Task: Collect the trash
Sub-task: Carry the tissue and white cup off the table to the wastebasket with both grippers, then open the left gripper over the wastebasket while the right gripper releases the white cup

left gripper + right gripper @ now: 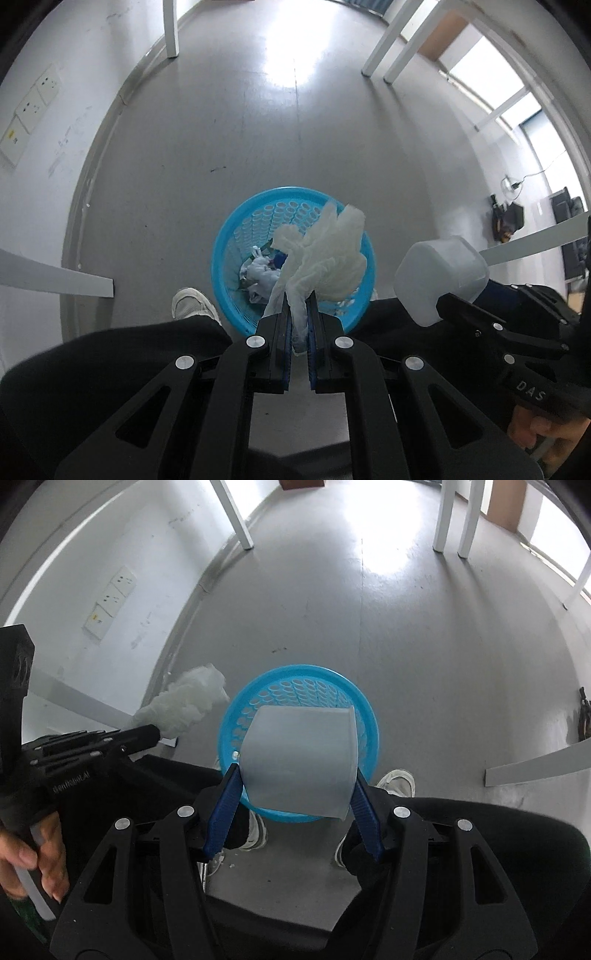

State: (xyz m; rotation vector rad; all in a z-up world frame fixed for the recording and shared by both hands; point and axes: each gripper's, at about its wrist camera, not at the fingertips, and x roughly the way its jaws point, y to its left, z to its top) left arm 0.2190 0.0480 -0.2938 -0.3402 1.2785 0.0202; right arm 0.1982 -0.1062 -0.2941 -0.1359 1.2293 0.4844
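Observation:
A blue perforated waste basket (236,236) stands on the grey floor, with crumpled paper and scraps inside; it also shows in the right wrist view (295,679). My left gripper (298,306) is shut on a crumpled white tissue (325,251), held above the basket's near rim; the tissue also shows in the right wrist view (188,705). My right gripper (297,775) is shut on a translucent white plastic cup (299,760), held above the basket; the cup shows at the right of the left wrist view (439,277).
White table legs (170,29) stand at the back and sides. A wall with sockets (33,107) runs along the left. The person's white shoes (192,302) and dark trousers are beside the basket.

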